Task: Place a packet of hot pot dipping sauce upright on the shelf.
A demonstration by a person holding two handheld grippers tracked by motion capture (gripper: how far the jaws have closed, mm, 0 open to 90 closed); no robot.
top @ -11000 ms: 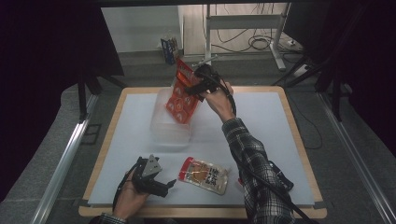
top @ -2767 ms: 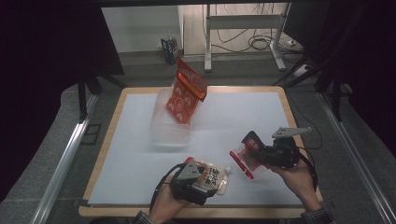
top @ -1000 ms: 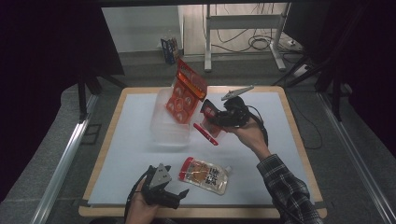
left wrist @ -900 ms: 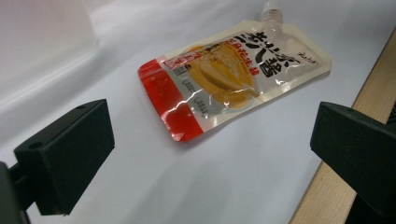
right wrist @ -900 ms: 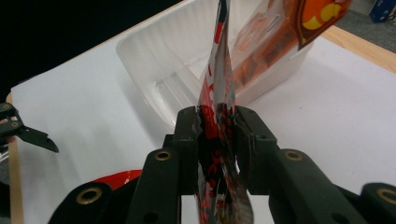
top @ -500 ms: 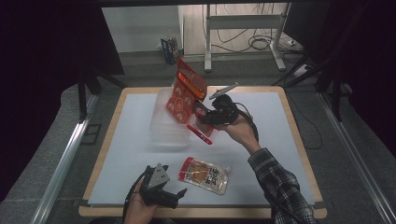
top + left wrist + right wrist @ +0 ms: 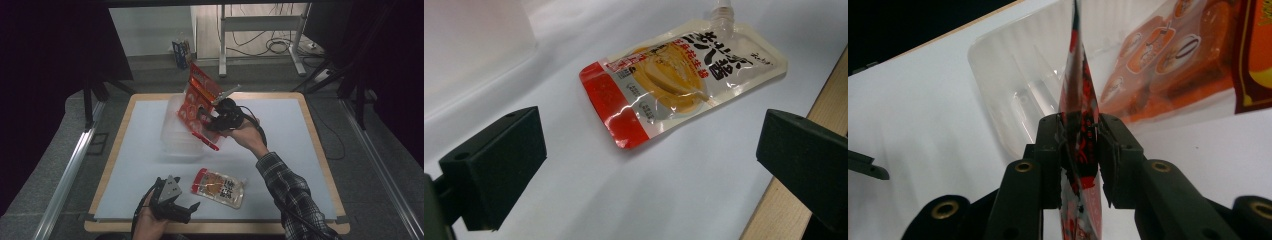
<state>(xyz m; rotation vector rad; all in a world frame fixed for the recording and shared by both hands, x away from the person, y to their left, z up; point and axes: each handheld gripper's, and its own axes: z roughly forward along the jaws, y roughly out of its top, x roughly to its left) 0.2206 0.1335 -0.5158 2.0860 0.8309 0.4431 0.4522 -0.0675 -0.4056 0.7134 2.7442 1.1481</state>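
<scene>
pouches are the work here. our right gripper (image 7: 209, 125) has its jaws clamped narrow on a red pouch (image 7: 206, 141), pinching it edge-on; in the right gripper view that red pouch (image 7: 1079, 125) stands as a thin vertical line squeezed between the two pads. we hold it above the near right edge of a clear bin (image 7: 176, 132) that sits toward the far middle of the table (image 7: 300, 150). an orange pouch (image 7: 198, 97) already stands tilted in the bin, its top sticking up over the rim, and the red pouch hangs just beside it, lower end pointing toward the mat.

our left gripper (image 7: 176, 204) rests at the near edge of the table, jaws spread wide with nothing between them. in the left gripper view the two black pads frame a yellow pouch (image 7: 679, 75) lying flat on the white mat, red band toward us, spout end away. from above, that yellow pouch (image 7: 218, 186) lies just right of the left gripper, near it but apart, and well apart from the bin.
</scene>
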